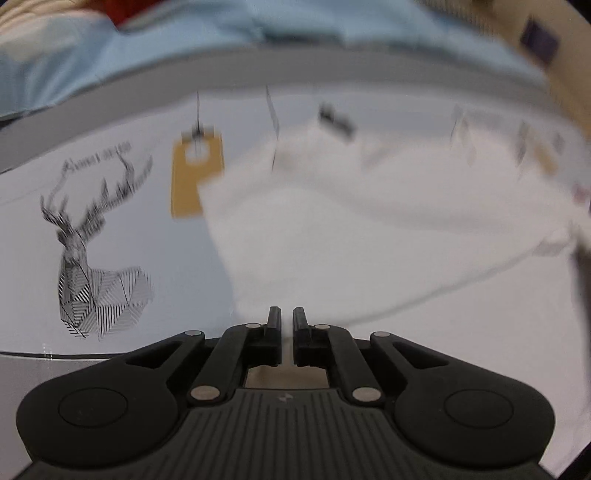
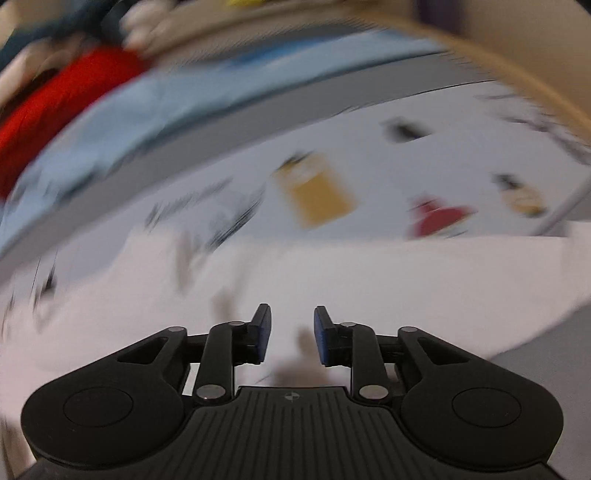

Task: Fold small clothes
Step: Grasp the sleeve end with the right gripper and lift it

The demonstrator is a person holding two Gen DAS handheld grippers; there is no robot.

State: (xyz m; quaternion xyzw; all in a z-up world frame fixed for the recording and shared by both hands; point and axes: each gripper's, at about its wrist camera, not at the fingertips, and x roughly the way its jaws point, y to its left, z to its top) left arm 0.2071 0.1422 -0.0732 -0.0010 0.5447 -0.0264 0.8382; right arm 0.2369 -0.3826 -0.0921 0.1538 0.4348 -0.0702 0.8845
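Note:
A small white garment [image 1: 351, 221] lies on a white printed mat [image 1: 155, 206], and its near corner runs down into my left gripper [image 1: 287, 314]. The left jaws stand almost together, shut on that corner of cloth. In the right wrist view the same white garment [image 2: 369, 280] spreads below and ahead of my right gripper [image 2: 291, 317]. Its blue-padded fingers [image 2: 263, 325] stand apart, and only the cloth lying beneath shows between them. Both views are blurred.
The mat carries a printed line-drawn deer [image 1: 92, 258], a yellow tag [image 1: 192, 177] and a red shape [image 2: 439, 218]. Beyond its grey far border lie a light blue cloth [image 1: 221, 33] and a red cloth [image 2: 55, 107]. A tan edge [image 2: 517, 85] curves at the far right.

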